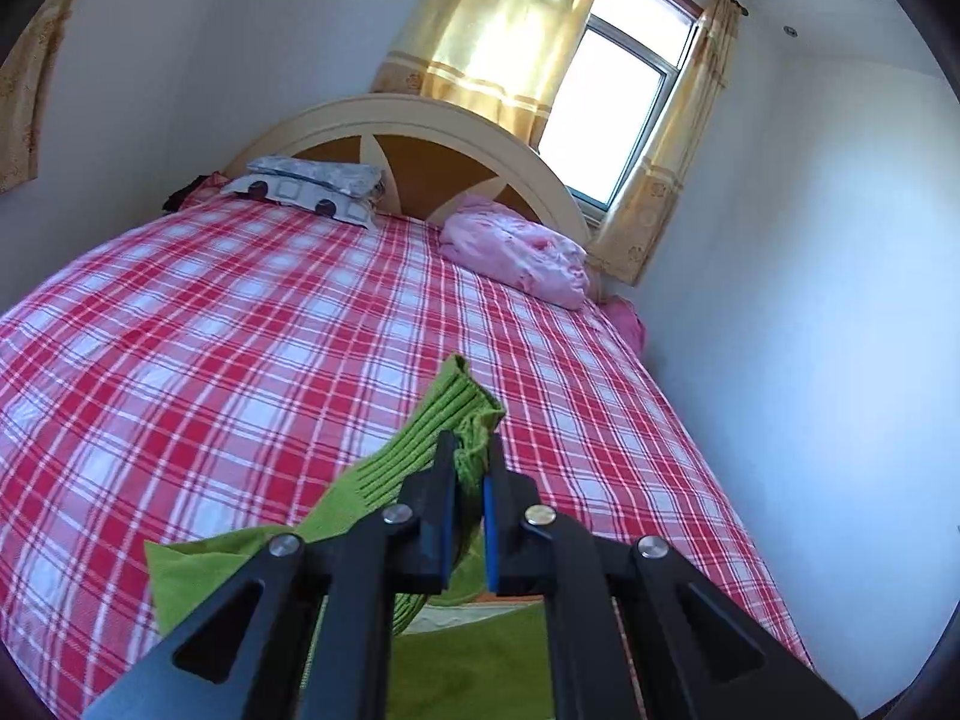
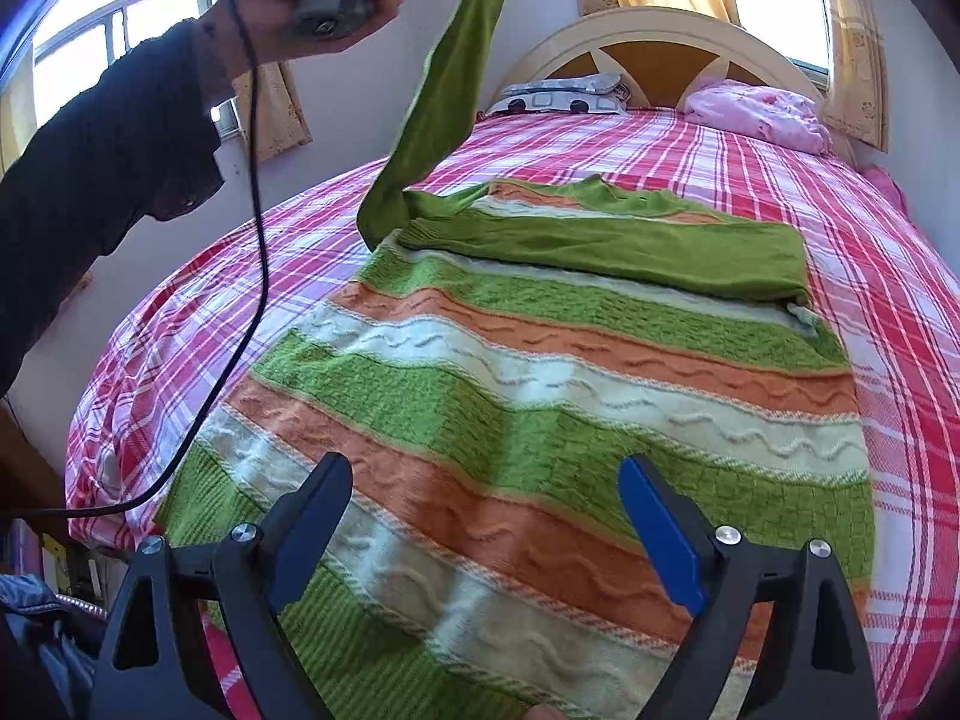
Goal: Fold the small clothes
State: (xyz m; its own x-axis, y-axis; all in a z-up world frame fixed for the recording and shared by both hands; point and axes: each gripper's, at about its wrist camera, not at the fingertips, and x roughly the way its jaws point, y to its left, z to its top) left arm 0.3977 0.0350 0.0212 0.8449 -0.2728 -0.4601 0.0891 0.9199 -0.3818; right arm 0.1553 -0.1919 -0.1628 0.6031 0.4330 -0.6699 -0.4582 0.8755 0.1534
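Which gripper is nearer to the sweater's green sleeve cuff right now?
Left. The left gripper is clamped on the green sleeve cuff, lifting it, while the open right gripper hovers over the sweater's striped body, away from it.

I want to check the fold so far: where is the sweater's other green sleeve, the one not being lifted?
In the right wrist view the sleeve lies folded flat across the striped sweater's chest, just below its neckline, on the side toward the headboard.

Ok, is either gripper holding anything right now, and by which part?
The left gripper is shut on the green ribbed cuff of the striped knitted sweater's sleeve, lifting it. The right gripper is open, holding nothing.
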